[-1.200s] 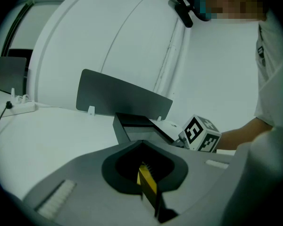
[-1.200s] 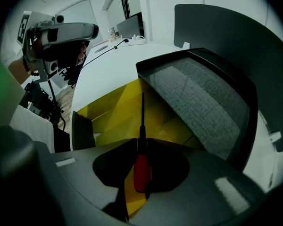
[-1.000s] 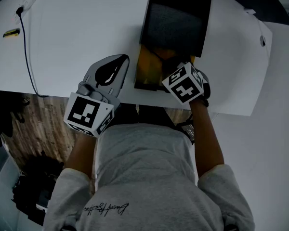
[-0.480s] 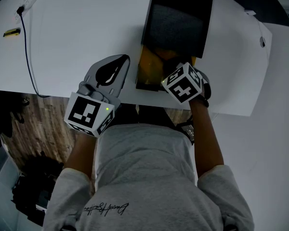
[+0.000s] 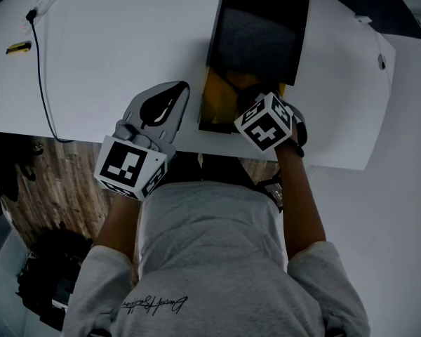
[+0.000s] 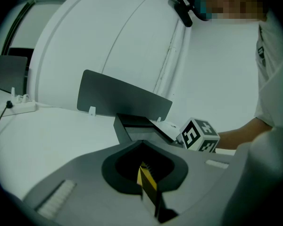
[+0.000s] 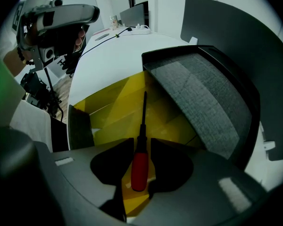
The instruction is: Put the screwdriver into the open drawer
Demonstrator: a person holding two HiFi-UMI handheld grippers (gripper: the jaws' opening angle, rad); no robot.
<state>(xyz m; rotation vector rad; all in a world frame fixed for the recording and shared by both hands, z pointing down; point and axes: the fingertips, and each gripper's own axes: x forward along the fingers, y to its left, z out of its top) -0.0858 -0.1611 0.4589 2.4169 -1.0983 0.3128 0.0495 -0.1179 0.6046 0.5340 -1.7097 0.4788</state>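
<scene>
Right gripper's (image 7: 140,144) fingers (image 7: 111,164) have just opened wide; screwdriver (image 7: 139,166) sits between them in drawer (image 7: 111,102).

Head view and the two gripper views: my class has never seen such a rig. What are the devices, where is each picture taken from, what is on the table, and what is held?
There is no robot: a person holds a two-jaw tool in each hand. The head view looks down from the person's head; each gripper view looks along one tool's jaws. On the white table stands a box with an open yellow drawer. The right gripper points down into it; its jaws have just been opening and stand apart, with the red-handled screwdriver between them, not squeezed. The left gripper is shut and empty.
</scene>
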